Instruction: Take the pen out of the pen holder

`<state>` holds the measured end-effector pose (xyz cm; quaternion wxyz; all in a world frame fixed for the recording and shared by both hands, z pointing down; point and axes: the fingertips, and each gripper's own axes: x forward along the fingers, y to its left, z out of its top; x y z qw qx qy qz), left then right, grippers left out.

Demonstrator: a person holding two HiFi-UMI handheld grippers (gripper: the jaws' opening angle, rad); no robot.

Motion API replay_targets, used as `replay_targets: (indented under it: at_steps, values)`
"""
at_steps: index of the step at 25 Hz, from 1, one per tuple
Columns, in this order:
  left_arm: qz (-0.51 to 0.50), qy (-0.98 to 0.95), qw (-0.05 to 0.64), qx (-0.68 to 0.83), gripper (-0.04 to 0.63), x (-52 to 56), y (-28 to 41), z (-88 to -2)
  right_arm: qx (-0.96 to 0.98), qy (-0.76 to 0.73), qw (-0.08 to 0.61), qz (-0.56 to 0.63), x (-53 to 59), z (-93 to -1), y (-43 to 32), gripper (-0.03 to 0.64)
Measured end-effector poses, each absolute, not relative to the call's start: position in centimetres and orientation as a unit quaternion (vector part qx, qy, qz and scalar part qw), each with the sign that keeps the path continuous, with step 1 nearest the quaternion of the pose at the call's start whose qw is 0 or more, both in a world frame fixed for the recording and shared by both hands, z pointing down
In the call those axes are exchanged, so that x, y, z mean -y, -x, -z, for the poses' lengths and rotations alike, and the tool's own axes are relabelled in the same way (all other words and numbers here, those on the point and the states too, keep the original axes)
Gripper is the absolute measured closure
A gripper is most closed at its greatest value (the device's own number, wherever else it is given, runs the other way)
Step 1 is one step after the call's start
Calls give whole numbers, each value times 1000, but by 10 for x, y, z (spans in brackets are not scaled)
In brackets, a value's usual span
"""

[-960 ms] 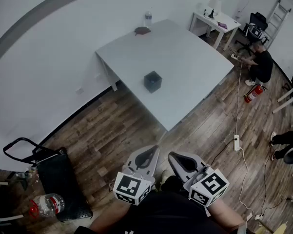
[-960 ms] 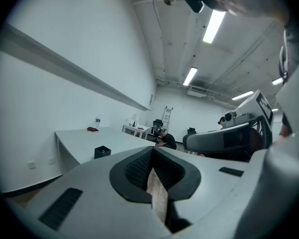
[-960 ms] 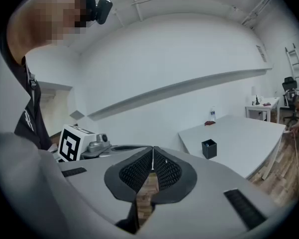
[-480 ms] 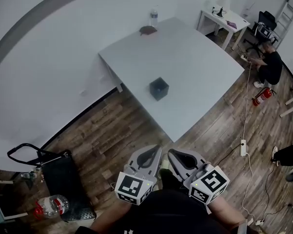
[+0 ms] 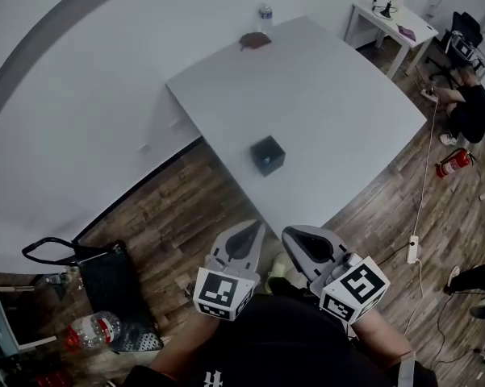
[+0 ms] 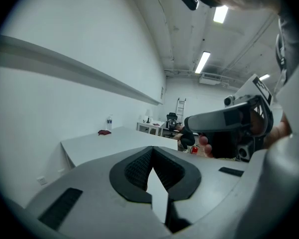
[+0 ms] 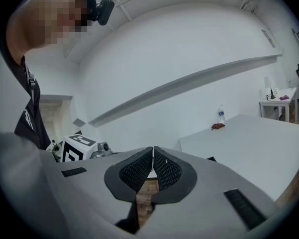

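Observation:
A small dark cube-shaped pen holder [image 5: 267, 155] stands near the front left edge of the white table [image 5: 331, 95]. No pen shows in it from this far. My left gripper [image 5: 256, 227] and right gripper [image 5: 290, 235] are held side by side close to my body, over the wooden floor and well short of the table. Both are shut with nothing in them. In the left gripper view the left gripper [image 6: 152, 152] has its pads together, and the right gripper [image 6: 228, 127] shows beside it. In the right gripper view the right gripper [image 7: 152, 151] also has its pads together.
A water bottle [image 5: 265, 14] and a reddish-brown thing [image 5: 255, 40] sit at the table's far edge. A black cart [image 5: 97, 285] and a plastic bottle [image 5: 89, 331] stand at the left. A crouching person [image 5: 468, 107], a fire extinguisher [image 5: 452, 164] and a power strip [image 5: 412, 249] are on the right.
The table and pen holder have slid lower and closer in the head view. Both grippers stay shut and side by side.

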<state>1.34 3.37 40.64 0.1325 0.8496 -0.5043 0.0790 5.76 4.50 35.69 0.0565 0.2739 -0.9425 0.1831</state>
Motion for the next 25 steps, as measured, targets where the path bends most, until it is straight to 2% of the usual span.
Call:
replay_targets:
  at_steps: [18,21,25]
  values:
    - [-180,-837,114,504,584,104,-3,-539,910,-335,101,-221,49,-381,-71,600]
    - [-187,-838,111,500,489,121,-7,-564,899,-351,120,-234,63,-387,-75,600]
    - [-183,-836,103,506,474,137,-8,-586,887,-361,140,-251,77,-397,-76,600]
